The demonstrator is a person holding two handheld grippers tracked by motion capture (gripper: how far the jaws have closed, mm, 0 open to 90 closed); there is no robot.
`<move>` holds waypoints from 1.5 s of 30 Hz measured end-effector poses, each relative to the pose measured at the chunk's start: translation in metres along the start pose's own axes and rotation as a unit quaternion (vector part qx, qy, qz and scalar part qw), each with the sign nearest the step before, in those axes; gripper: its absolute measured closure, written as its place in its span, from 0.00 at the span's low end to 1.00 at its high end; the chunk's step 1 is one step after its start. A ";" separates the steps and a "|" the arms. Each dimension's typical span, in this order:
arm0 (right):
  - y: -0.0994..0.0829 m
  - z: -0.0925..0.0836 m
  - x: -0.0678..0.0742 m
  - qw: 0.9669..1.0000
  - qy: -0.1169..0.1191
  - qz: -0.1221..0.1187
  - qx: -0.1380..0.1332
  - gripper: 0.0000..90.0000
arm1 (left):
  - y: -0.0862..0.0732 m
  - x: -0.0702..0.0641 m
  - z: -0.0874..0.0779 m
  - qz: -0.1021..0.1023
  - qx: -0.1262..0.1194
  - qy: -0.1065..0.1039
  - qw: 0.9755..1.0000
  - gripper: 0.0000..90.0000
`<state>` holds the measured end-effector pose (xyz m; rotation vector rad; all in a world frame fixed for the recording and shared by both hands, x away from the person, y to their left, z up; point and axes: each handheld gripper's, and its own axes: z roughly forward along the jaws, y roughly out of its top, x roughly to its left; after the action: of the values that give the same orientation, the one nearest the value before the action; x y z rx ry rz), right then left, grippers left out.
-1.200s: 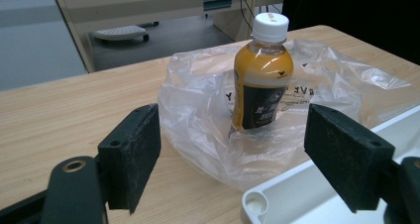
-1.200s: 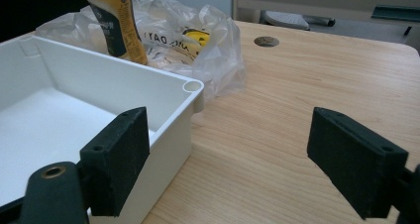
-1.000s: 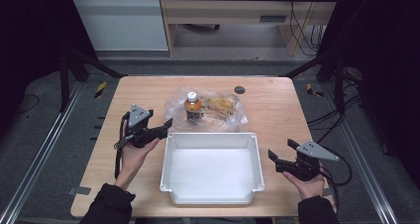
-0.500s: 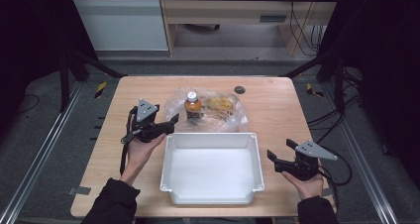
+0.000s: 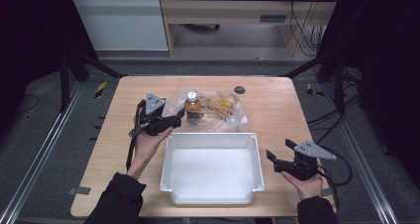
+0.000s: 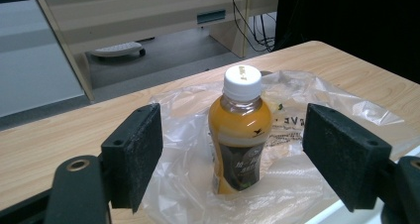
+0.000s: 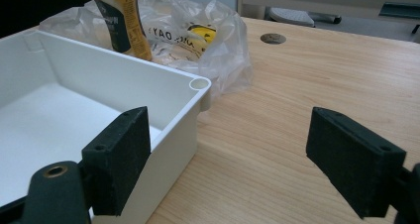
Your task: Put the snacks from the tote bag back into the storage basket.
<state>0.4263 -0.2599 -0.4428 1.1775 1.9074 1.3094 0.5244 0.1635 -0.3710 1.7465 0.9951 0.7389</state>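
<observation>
bottle (image 6: 240, 135) stands upright on the crumpled plastic bag (image 6: 317, 135), just behind the white bin (image 5: 212, 167); left gripper (image 5: 174, 121) is lined up beside it, jaws spread and gripping nothing, likely to clasp it. right gripper (image 5: 278, 158) waits released by the bin.

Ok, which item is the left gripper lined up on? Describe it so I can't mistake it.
Start at the white tub in the middle of the wooden table. Just behind its far wall lies a crumpled clear plastic bag. At that bag's left end the bottle stands upright: orange drink, white cap, dark label, the only upright thing there.
</observation>
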 end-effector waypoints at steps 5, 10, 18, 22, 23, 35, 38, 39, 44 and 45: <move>0.000 0.000 0.000 1.000 0.001 -0.001 0.000 0.19 | 0.004 -0.002 0.006 0.003 -0.001 0.001 1.000 0.26; 0.000 0.001 0.000 1.000 0.002 -0.001 0.001 0.19 | 0.006 0.000 0.012 0.001 -0.002 0.003 1.000 0.27; 0.000 0.001 0.000 1.000 0.002 -0.001 0.001 0.20 | 0.011 -0.002 0.023 0.006 0.002 0.000 1.000 0.27; 0.000 0.001 0.000 1.000 0.002 -0.001 0.001 0.20 | 0.014 -0.002 0.029 0.008 0.004 0.002 1.000 0.28; 0.000 0.001 0.000 1.000 0.001 -0.004 0.001 0.20 | 0.014 -0.003 0.030 0.008 0.006 0.003 1.000 0.28; 0.000 0.001 0.000 1.000 0.002 -0.003 0.002 0.20 | 0.017 -0.002 0.046 0.007 0.012 0.007 1.000 0.30; 0.000 0.001 0.000 1.000 0.002 -0.004 0.002 0.20 | 0.016 -0.001 0.050 0.005 0.016 0.006 1.000 0.31; 0.000 0.001 0.000 1.000 0.002 -0.004 0.003 0.20 | 0.015 0.000 0.051 0.006 0.017 0.006 1.000 0.32; -0.001 0.002 0.000 1.000 0.003 -0.004 0.005 0.20 | 0.012 0.000 0.057 0.004 0.019 0.009 1.000 0.32; -0.001 0.002 0.000 1.000 0.003 -0.006 0.004 0.21 | 0.012 0.000 0.059 0.006 0.020 0.009 1.000 0.32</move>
<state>0.4275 -0.2592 -0.4442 1.1659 1.9227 1.3020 0.5761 0.1352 -0.3809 1.7848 1.0195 0.7482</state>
